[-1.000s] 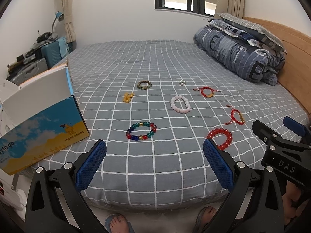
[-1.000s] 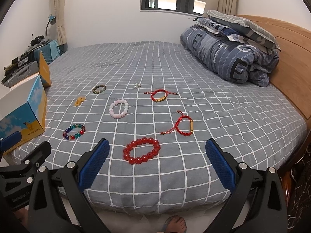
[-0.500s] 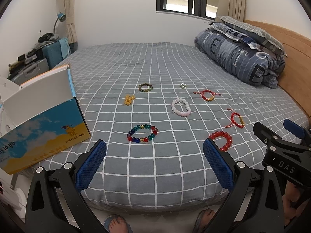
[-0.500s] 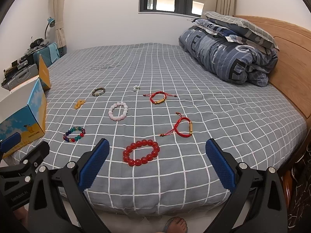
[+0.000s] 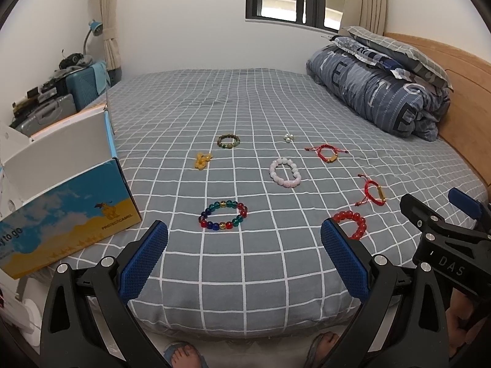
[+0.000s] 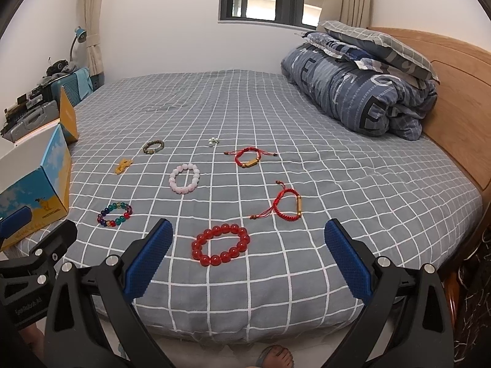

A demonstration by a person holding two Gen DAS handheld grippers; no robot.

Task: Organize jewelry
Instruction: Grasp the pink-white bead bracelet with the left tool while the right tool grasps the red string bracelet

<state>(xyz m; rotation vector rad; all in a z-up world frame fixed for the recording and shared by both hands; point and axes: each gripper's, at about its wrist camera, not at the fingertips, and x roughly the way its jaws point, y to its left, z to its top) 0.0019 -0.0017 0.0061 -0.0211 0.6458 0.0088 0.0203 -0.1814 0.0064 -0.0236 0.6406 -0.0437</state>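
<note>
Holding both grippers, left (image 5: 244, 247) and right (image 6: 248, 247), spread empty, I'd drop squarely over the red glass-bead bracelet (image 6: 220, 244) at twelve o'clock.

Left gripper (image 5: 244, 247) jaws wide apart above grey checked bedsheet (image 5: 245, 104); multicoloured glass-bead bracelet (image 5: 223, 215) lies just beyond, open cardboard box (image 5: 66, 205) left.

Left claw (image 5: 244, 245) and right claw (image 6: 248, 245), both spread wide
</note>
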